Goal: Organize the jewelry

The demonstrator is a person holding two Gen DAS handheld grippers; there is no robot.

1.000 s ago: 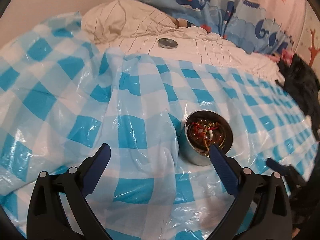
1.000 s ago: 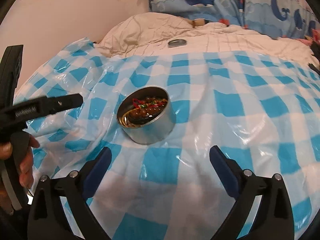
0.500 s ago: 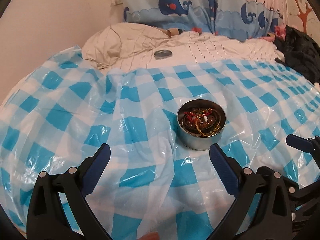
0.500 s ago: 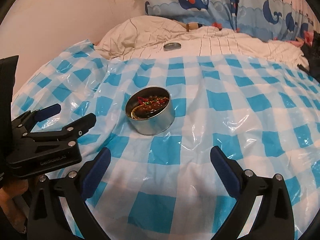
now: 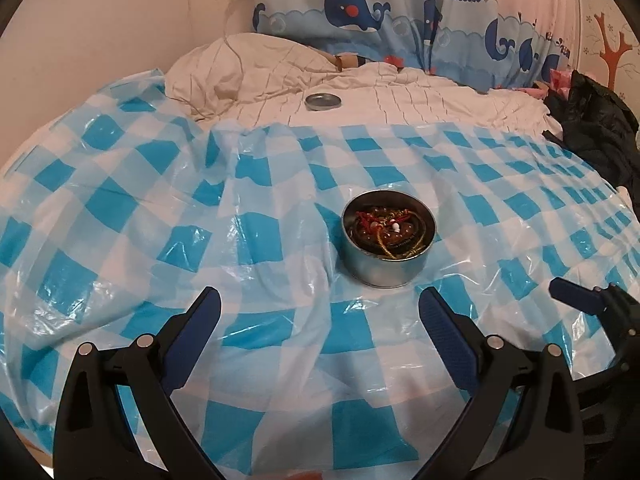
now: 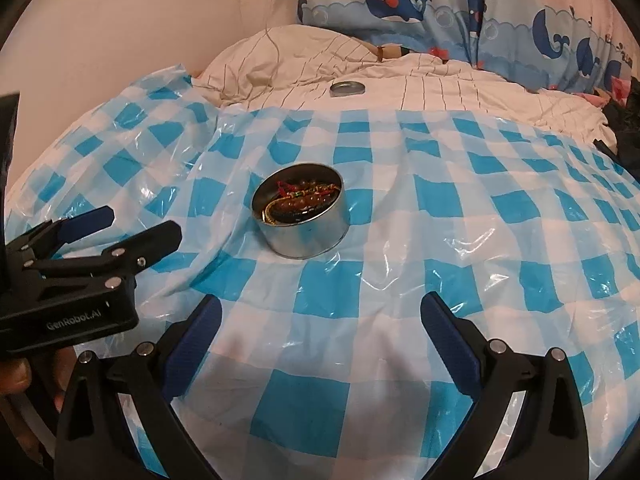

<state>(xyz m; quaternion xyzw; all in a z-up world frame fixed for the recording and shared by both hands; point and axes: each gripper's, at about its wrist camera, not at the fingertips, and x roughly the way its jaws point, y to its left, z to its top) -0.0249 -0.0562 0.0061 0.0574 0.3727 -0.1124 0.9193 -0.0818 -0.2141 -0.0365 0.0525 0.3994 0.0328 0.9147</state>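
Nearest the cameras, both grippers are held back from the work, low over the blue-and-white checked plastic sheet, which is spread over the bed, presumably to catch loose pieces. The left gripper is seen with fingers spread wide and nothing between them; the right gripper is likewise spread and empty. In the right wrist view the left gripper appears side-on at the frame's left edge, with the person's hand partly visible below it. Both are kept apart from the round metal tin, which is set on the sheet just beyond the left gripper's right finger, slightly right of centre; in the right wrist view it is seen left of centre. The sheet is wrinkled and soft underneath, so the tin is judged likely to tip or slide if pushed from one side. The jewelry is piled inside the open tin: brown beads, red cord, a gold-coloured chain, a few white beads, all tangled; individual pieces cannot be separated by eye. Farther back, on the striped bedding beyond the sheet's edge, a round metal lid is laid, well apart from the tin, presumably its cover parked out of the way. Capping is judged the likely remaining step. A whale-print curtain is hung behind.
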